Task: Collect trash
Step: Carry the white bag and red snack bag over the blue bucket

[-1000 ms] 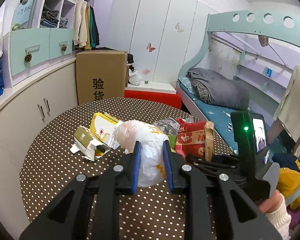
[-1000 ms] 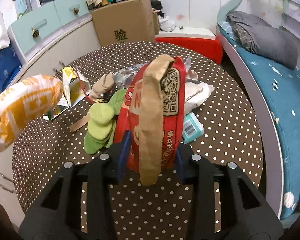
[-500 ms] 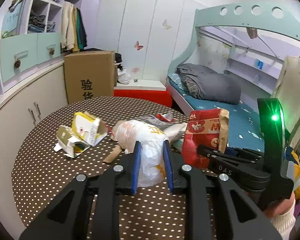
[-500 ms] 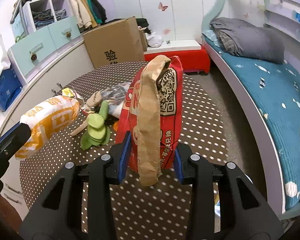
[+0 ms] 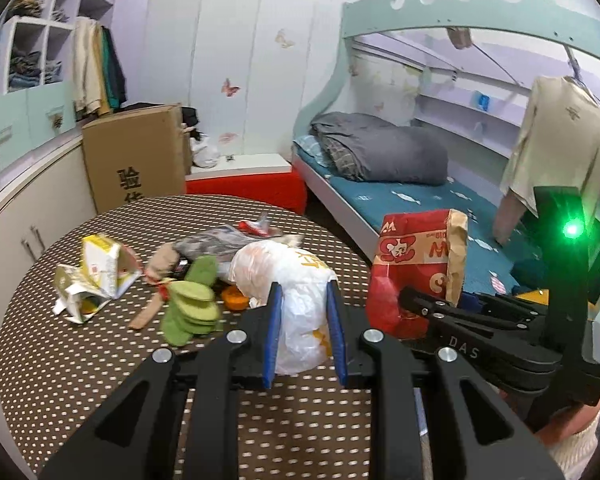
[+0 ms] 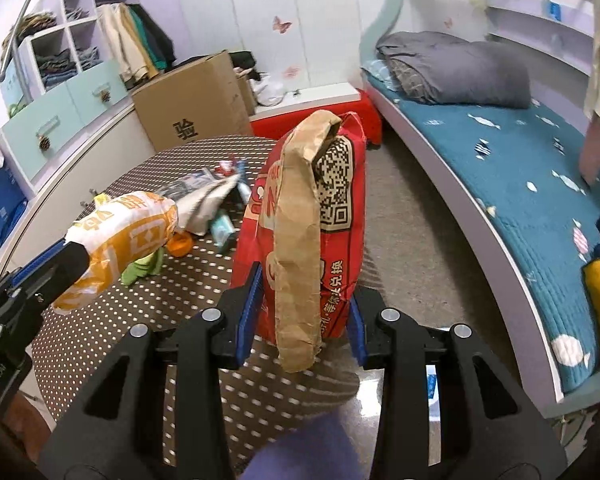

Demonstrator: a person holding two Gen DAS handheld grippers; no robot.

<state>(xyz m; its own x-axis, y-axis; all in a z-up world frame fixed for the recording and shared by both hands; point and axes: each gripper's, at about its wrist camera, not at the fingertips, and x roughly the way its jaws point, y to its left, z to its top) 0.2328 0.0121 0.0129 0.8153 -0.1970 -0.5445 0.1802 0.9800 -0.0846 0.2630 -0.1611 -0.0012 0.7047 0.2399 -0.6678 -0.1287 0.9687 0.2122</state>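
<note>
Left wrist view showed the left gripper (image 5: 303, 330) clamped on a white-and-orange crumpled plastic bag (image 5: 288, 276) and the right gripper (image 6: 302, 312) clamped on a red paper-taped snack bag (image 6: 312, 216), both above the brown dotted counter (image 5: 80, 360); carrying stage, bin needed next.

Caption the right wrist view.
Right gripper clamps a red snack bag above the dotted table.

Left tool (image 5: 303, 330): blue pads clamped on white-orange bag (image 5: 296, 300), pointing toward 12 o'clock, tilted downward. Right tool (image 6: 302, 312): pads clamped on red bag (image 6: 324, 216), bag upright, tool tilted downward. In left view, right tool sits at 3 o'clock, hand (image 5: 568, 434) gripping its handle at 4 o'clock.
</note>
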